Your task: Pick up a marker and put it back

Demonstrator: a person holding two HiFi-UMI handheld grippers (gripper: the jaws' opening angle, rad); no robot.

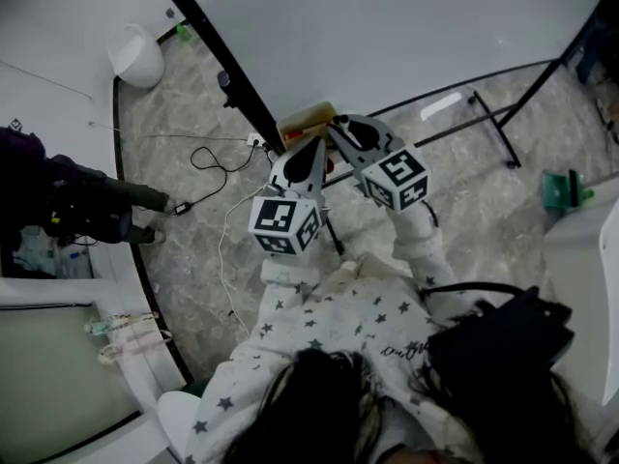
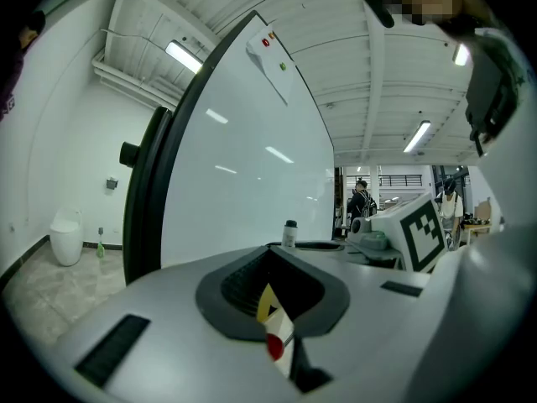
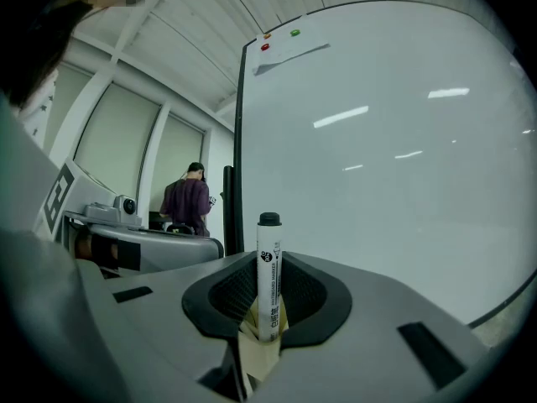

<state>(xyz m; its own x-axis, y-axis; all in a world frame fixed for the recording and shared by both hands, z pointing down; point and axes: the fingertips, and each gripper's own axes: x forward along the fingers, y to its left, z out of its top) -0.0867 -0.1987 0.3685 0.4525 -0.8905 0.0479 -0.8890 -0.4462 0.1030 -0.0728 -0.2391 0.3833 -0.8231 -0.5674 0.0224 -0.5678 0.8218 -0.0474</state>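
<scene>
A white marker [image 3: 268,280] with a black cap stands upright between the jaws of my right gripper [image 3: 267,321], which is shut on its lower barrel. In the left gripper view the same marker [image 2: 289,234] shows small beyond the jaws, beside the right gripper's marker cube [image 2: 424,229]. My left gripper [image 2: 273,305] has its jaws together with nothing between them. In the head view both grippers are raised side by side at the whiteboard [image 1: 387,27], the left gripper [image 1: 315,148] just below and left of the right gripper [image 1: 338,124].
A yellowish box [image 1: 308,120] sits on the board's ledge right by the gripper tips. The board stands on a black frame with legs [image 1: 493,114] on a marble floor. Cables [image 1: 218,162] lie on the floor at left. A person [image 3: 189,200] stands in the background.
</scene>
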